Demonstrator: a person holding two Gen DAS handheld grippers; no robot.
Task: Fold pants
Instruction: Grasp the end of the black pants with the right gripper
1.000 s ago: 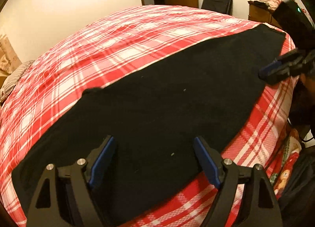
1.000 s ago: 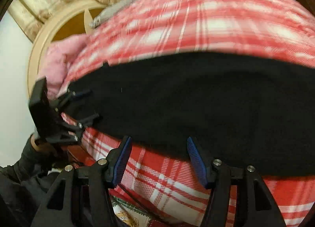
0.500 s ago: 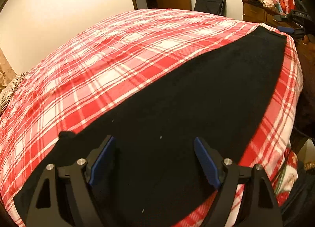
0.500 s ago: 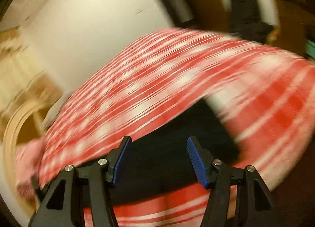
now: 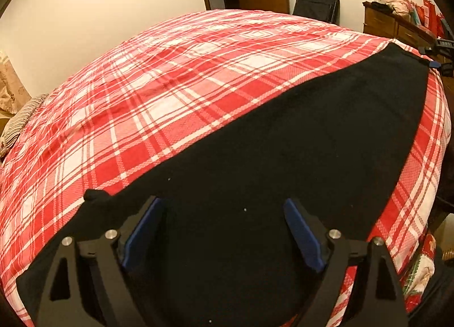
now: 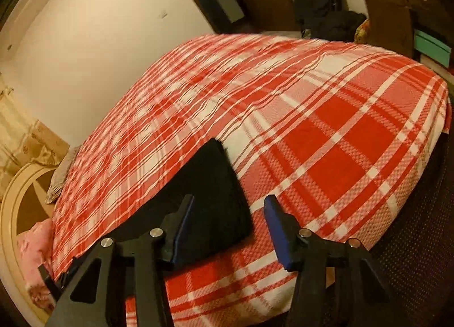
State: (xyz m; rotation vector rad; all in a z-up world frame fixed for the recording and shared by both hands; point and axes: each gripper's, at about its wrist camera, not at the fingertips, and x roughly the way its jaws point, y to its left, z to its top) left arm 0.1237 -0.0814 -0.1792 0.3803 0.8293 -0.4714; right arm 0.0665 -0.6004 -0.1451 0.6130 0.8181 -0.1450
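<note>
Black pants (image 5: 283,162): in the left wrist view a long, flat, matte dark strip is laid along the near edge of the bedspread (image 5: 176,94), from lower left to the far right corner; the weave looks soft and slightly fuzzy, with a few pale lint specks.
Bedspread: red, pink and white woven plaid, smooth with shallow creases, spread beyond the pants.
Left gripper (image 5: 224,230): black angular arms with silver bolts and blue ribbed pads (image 5: 303,237) are held wide apart above the pants; the jaws have just been opening, and only flat cloth is seen under the gap, nothing pinched.
Dresser (image 5: 397,27): brown wood, seen past the far end of the pants.
Pants end (image 6: 215,199): in the right wrist view a squared, straight-edged black end lies on the plaid (image 6: 326,139) near the bed corner.
Right gripper (image 6: 229,230): the fingers stand partly apart and have just been closing; the left pad overlaps the pants end, the right is over bare plaid, and no pinch on cloth is seen.
Headboard (image 6: 14,213): curved pale wood, left of the bedspread.
</note>
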